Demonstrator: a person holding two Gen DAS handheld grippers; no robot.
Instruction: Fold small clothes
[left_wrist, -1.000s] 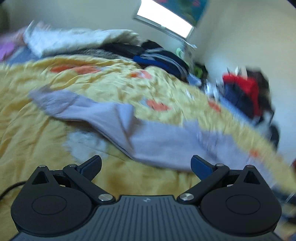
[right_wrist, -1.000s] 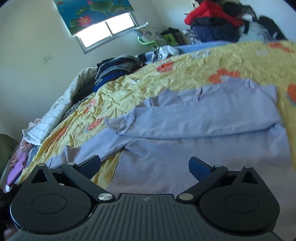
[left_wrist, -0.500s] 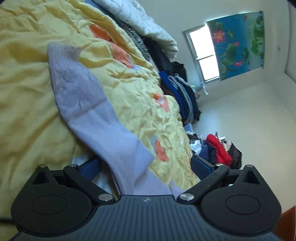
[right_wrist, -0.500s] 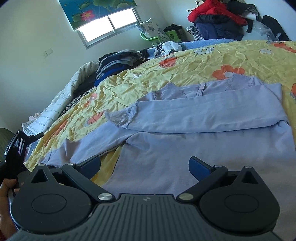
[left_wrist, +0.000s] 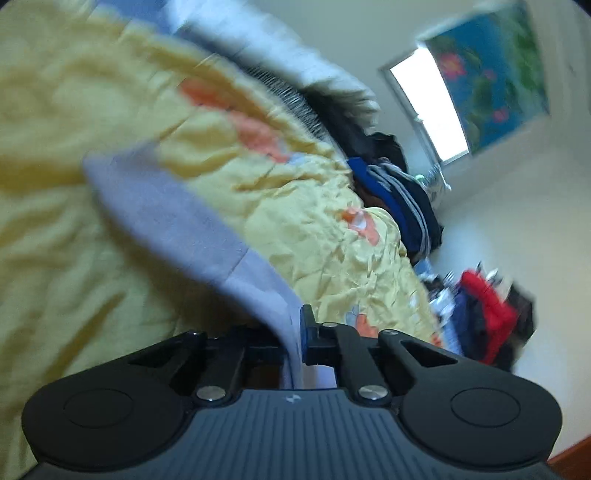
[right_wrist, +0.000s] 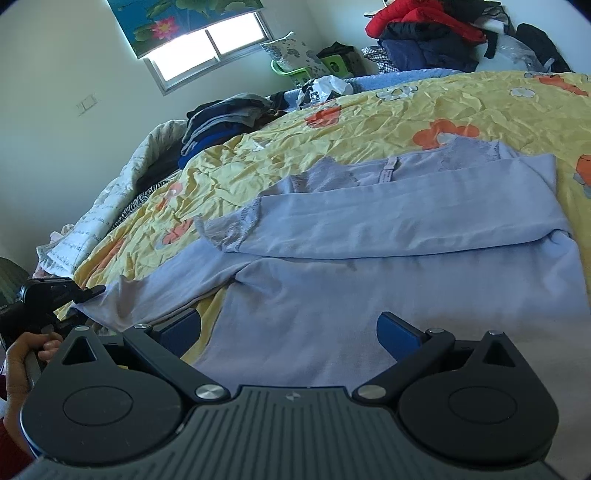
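A lilac long-sleeved top (right_wrist: 388, 280) lies flat on the yellow flowered bedspread (right_wrist: 369, 122), one sleeve folded across its chest (right_wrist: 406, 218). The other sleeve (right_wrist: 155, 291) stretches out to the left. My left gripper (left_wrist: 295, 332) is shut on that sleeve (left_wrist: 177, 218), which runs away from the jaws across the bedspread (left_wrist: 48, 240). It also shows at the left edge of the right wrist view (right_wrist: 86, 293), holding the sleeve end. My right gripper (right_wrist: 290, 328) is open and empty, just above the top's lower body.
Folded dark clothes (right_wrist: 221, 122) are stacked at the bed's far side, beside a white quilt (right_wrist: 110, 206). A heap with a red jacket (right_wrist: 424, 22) sits past the far right corner. A window (right_wrist: 207, 51) is on the back wall.
My left gripper has closed on the sleeve, which lay between its open jaws half a second ago, and lifted it slightly. The right gripper stays open and has drifted little.
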